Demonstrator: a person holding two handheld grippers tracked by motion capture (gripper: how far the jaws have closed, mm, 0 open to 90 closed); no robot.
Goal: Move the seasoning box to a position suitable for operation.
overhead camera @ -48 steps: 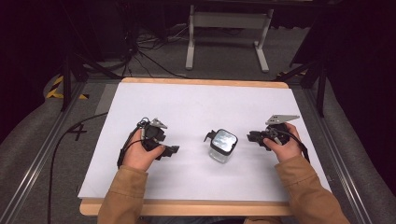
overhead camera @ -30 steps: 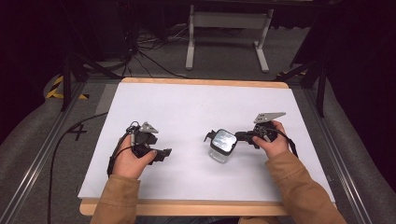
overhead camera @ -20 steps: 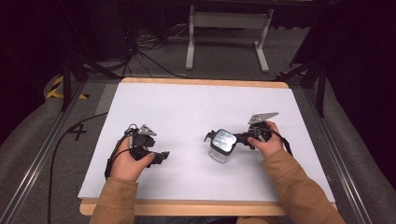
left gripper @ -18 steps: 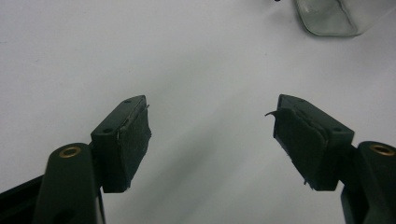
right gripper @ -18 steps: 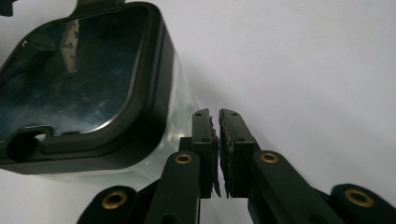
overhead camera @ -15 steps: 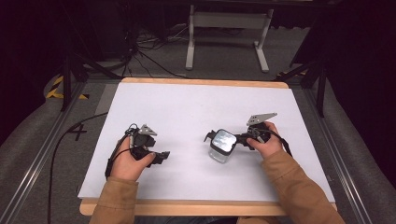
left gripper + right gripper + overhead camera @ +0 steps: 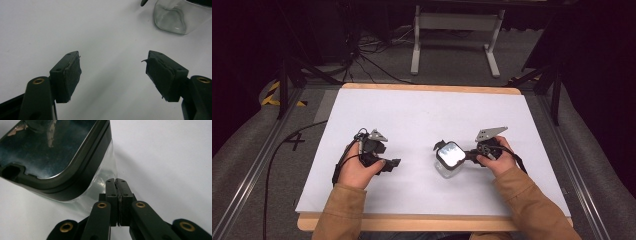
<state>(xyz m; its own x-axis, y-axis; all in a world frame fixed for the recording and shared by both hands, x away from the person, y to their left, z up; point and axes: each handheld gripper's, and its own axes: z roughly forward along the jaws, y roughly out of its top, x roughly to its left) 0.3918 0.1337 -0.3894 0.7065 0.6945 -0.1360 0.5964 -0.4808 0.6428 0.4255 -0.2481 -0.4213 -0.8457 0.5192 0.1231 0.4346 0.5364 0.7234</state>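
A small square glass jar [image 7: 447, 170] with a black-rimmed shiny lid [image 7: 450, 154] stands near the middle of the white table top [image 7: 422, 115]. My right gripper [image 7: 466, 156] lies level at the jar's right side. In the right gripper view, its jaws have just been closing, and the right gripper [image 7: 116, 182] is shut pad against pad with nothing between. Its tip is at the glass wall [image 7: 101, 176], just under the lid [image 7: 50, 152]. My left gripper [image 7: 394, 164] rests low on the table left of the jar. The left gripper [image 7: 113, 72] is open and empty, with the jar [image 7: 175, 17] farther off.
The table's wooden front edge [image 7: 412, 222] lies close to the person's sleeves. A black cable [image 7: 272, 165] runs along the floor at the left. A grey metal stand [image 7: 454, 35] is on the floor beyond the table's far edge.
The right hand has moved left from the table's right side up to the jar. The left hand has drifted a little left and toward the front edge.
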